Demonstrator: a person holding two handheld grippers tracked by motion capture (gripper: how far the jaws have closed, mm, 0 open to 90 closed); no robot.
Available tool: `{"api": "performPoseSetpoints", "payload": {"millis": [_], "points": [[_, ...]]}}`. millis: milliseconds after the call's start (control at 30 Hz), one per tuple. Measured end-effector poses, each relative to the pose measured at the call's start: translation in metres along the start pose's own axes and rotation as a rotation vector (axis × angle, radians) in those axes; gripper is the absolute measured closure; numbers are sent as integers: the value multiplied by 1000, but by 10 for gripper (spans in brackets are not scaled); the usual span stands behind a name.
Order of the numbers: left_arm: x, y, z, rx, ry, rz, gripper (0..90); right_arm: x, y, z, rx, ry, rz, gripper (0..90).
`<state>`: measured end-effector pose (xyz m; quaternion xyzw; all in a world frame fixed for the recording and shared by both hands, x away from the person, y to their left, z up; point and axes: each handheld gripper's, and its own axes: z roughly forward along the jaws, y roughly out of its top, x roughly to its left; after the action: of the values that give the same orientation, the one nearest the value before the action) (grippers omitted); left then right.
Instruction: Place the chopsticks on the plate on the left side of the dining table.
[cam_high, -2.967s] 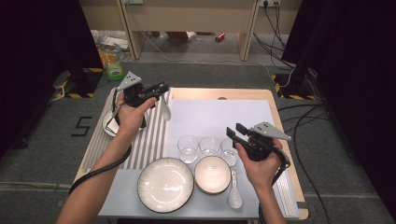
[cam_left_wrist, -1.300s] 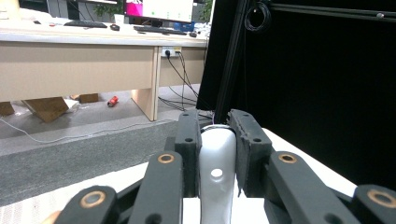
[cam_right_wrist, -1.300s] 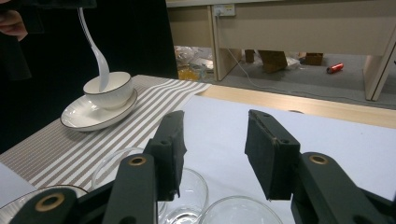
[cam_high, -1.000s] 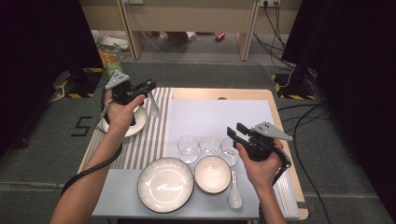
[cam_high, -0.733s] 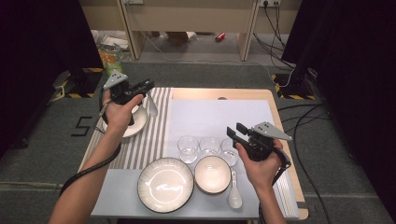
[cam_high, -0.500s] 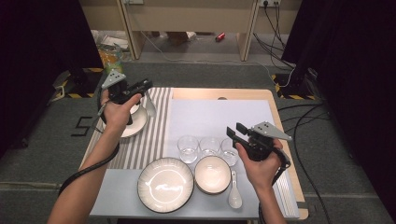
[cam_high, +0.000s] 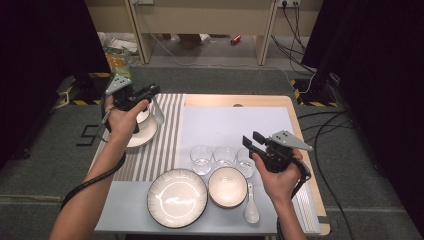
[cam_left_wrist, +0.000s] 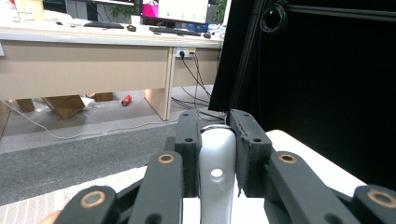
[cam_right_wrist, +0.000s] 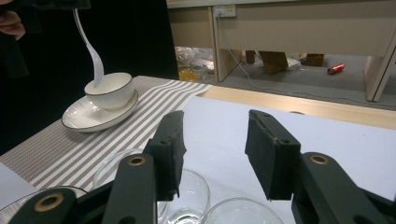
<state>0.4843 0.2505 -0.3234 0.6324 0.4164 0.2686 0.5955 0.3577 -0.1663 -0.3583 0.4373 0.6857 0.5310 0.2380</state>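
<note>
Where the table's near edge runs, a large ribbed plate (cam_high: 177, 198) with nothing on it, a cream bowl (cam_high: 228, 187) just beside it, also unfilled, and a white spoon (cam_high: 250, 209) lying flat to the right of that bowl. Just behind, three clear glasses (cam_high: 223, 158) in a row, nothing visible in them, standing on the pale blue mat (cam_high: 235, 125). Beside the glasses, held above the table's right side, the right gripper (cam_high: 254, 141): jaws spread wide with only air between the pads, glass rims visible below them in the right gripper view. Farther back on the left, on the striped runner (cam_high: 160, 145), a white saucer (cam_right_wrist: 86, 119) with a dark rim line, carrying a small white bowl (cam_right_wrist: 110, 90) rimmed the same way. Above that bowl, the left gripper (cam_high: 151, 91), jaws closed on the handle of a second white spoon (cam_right_wrist: 89, 49): glossy, slender, curved, hanging almost upright, its scoop end dipping inside the small bowl. Seen close in the left gripper view, the smooth white handle (cam_left_wrist: 216, 172) wedged between both pads. No readable writing on any dish. Beyond the table, on the floor, a green-and-yellow packet (cam_high: 119, 58), its print too small to read.
</note>
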Motion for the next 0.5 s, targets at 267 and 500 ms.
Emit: {"api": "performPoseSetpoints", "payload": {"millis": [267,500], "points": [[3,0,0,0,6,-2,732,0,0,-1,-4,0,3,566],[5,0,-1,2,15,0,732,0,0,-1,-4,-2,-3,564]]}}
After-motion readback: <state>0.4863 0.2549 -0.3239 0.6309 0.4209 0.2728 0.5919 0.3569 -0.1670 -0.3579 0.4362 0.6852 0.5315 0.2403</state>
